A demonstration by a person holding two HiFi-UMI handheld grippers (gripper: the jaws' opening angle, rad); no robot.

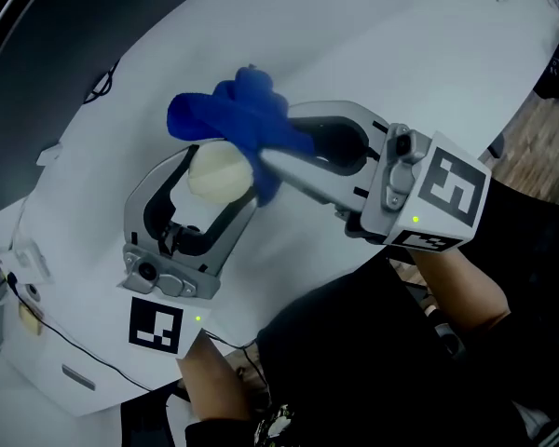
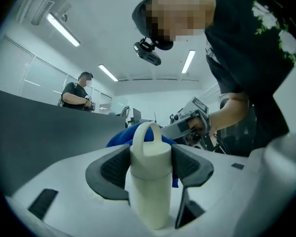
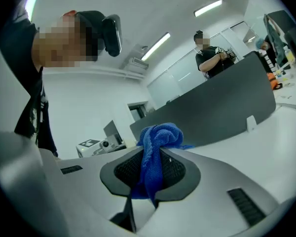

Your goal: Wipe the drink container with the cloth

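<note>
The left gripper point(image 1: 216, 181) is clenched on the drink container point(image 1: 212, 170), a cream bottle. In the left gripper view the two dark pads point(image 2: 112, 168) press on the sides of its cap, and a loop handle point(image 2: 147, 132) sticks up on top. The bottle is in the middle of that view and in the middle left of the head view.

In the head view only a round pale bit of the bottle shows. The blue cloth point(image 1: 235, 115) covers its upper right side. The cloth looks like it is touching the bottle, but I cannot be sure. In the left gripper view most of the cloth point(image 2: 119, 138) is hidden behind the bottle, so just blue edges peek out.

The right gripper point(image 1: 278, 140) is clamped on the cloth. In the right gripper view a strip of cloth point(image 3: 153, 162) hangs squeezed between the pads, and a bunch point(image 3: 162, 133) sits on top. That bunch blocks whatever is just past the tips.

The marker cube point(image 1: 452, 189) hides most of the right hand point(image 1: 458, 287). The left hand point(image 1: 210, 380) is cut off at the bottom of the frame, where dark clothes make things hard to see. The white table point(image 1: 401, 54) runs off the frame edges. Far back, a person point(image 3: 212, 57) stands behind a dark wall point(image 3: 222, 105), which hides their lower half.
</note>
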